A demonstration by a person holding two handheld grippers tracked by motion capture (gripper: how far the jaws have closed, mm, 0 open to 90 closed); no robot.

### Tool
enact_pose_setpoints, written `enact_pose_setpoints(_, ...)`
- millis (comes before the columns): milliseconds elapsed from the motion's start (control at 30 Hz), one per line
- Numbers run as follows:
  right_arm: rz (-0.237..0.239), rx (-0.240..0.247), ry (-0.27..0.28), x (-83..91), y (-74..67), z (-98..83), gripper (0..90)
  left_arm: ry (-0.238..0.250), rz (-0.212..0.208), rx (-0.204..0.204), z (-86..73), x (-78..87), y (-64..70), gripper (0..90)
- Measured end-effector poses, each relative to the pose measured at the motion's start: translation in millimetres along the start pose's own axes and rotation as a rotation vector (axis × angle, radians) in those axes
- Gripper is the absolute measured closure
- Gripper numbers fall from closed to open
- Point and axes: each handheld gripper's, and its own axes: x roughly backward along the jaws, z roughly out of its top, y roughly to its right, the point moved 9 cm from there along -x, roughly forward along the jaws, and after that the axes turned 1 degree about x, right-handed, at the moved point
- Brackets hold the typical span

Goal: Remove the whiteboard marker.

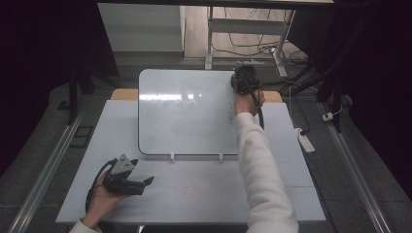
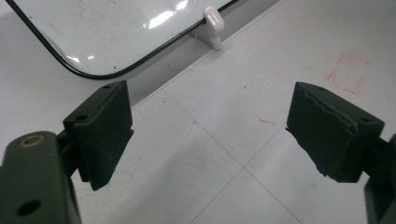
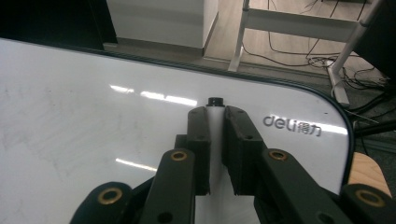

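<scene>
Right gripper view: the right gripper (image 3: 215,122) is clamped on a marker (image 3: 215,105), its tip just ahead over the whiteboard (image 3: 93,116), likely poised for writing; the left gripper (image 2: 208,135) idles wide open, empty, above the table (image 2: 243,121).

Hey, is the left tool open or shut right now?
Open. In the left gripper view the left tool has its jaws far apart, with bare table between them and nothing held.

Bare table (image 1: 194,189) near side — whiteboard (image 1: 184,111) and its clips (image 1: 172,156) block beyond.
</scene>
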Motion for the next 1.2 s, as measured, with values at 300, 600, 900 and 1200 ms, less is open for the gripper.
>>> enact_pose_setpoints(300, 0.0, 0.024, 0.013, 3.1, -3.6, 0.8, 80.9, -0.005, 0.004, 0.001, -1.0, -0.2, -0.6, 15.2)
enact_pose_setpoints(600, 0.045, 0.039, 0.086, 21.5, -9.1, 5.2, 80.9, -0.008, 0.007, 0.003, -1.5, -0.2, -0.9, 15.0)
enact_pose_setpoints(900, 0.131, 0.013, 0.183, 52.3, -10.1, -0.7, 80.9, 0.01, 0.018, 0.015, 1.0, 2.7, -3.8, 15.3)
enact_pose_setpoints(1200, 0.225, 0.005, 0.234, 84.9, -17.2, -20.5, 80.8, 0.116, -0.017, 0.061, 21.9, 13.6, -5.7, 20.2)
